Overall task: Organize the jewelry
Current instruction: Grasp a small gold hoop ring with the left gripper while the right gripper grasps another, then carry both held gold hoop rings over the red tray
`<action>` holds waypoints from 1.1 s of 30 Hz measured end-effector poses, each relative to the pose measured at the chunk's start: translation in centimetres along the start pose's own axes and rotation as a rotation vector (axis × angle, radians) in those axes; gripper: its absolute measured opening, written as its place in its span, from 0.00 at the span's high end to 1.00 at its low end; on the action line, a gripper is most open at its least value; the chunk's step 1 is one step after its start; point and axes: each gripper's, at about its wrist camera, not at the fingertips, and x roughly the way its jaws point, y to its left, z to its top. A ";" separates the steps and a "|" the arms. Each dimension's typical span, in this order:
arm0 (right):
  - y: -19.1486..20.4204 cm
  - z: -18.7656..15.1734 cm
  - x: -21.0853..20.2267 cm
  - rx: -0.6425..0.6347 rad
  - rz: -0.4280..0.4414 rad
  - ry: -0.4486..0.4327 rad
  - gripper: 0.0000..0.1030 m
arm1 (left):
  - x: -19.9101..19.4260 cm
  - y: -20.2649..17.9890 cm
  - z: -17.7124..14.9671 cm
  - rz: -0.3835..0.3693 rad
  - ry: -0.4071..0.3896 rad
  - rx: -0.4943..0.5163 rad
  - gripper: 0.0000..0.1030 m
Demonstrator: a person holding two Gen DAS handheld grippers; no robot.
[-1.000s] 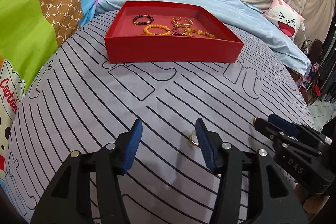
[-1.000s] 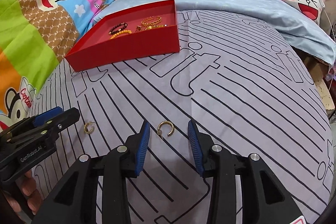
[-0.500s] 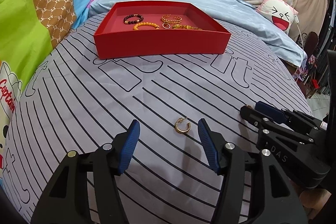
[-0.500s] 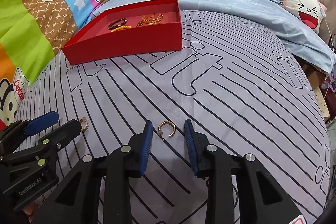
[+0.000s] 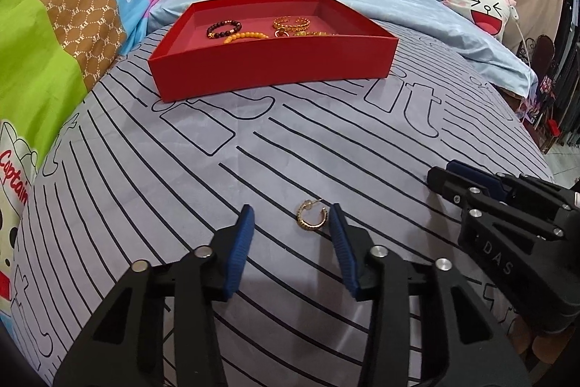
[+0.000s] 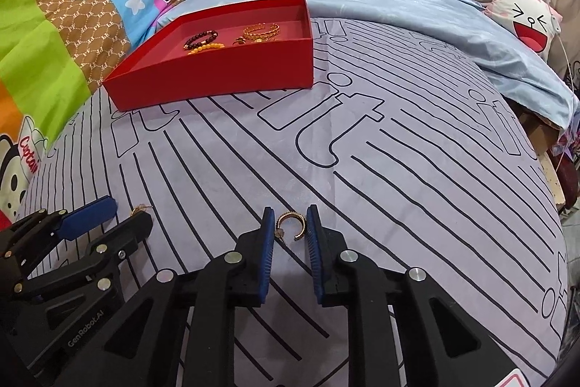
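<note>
Two gold hoop earrings are lying on the striped bedsheet (image 5: 326, 140), each one between a pair of blue pads. Nearest in the right wrist view, the right gripper (image 6: 289, 223) is closing on its earring (image 6: 291, 225); a second ago the pads were standing well wider, and now they are sitting just beside the hoop on both sides, the right pad apparently touching it, though a firm pinch is not yet showing. In the left wrist view, the left gripper (image 5: 290, 223) is also closing, having narrowed since half a second ago, yet it is gaping noticeably around its own earring (image 5: 312, 217), which is lying off-centre, close against the right pad and well apart from the left one. That narrowing on both sides suggests both hands are committing to a simultaneous pickup; the left grasp looks likelier to nudge its hoop sideways before clamping.

Farther back, the red tray (image 5: 275, 68) is waiting on the sheet, already holding a dark beaded bracelet (image 5: 223, 28), an orange beaded one (image 5: 244, 37) and a gold bangle (image 5: 291, 23). Both earrings probably belong there next.
</note>
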 end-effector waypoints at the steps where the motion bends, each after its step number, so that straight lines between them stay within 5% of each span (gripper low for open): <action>1: 0.1 0.0 0.0 -0.001 0.001 0.000 0.84 | 0.0 0.0 0.0 -0.001 0.000 -0.001 0.66; 8: 0.4 0.0 0.0 -0.003 0.014 0.001 0.84 | 0.1 -0.3 0.2 -0.006 0.000 0.011 0.84; 33: 2.8 1.3 -2.3 -0.022 0.106 -0.033 0.84 | -1.3 1.7 2.3 -0.037 0.016 -0.072 0.84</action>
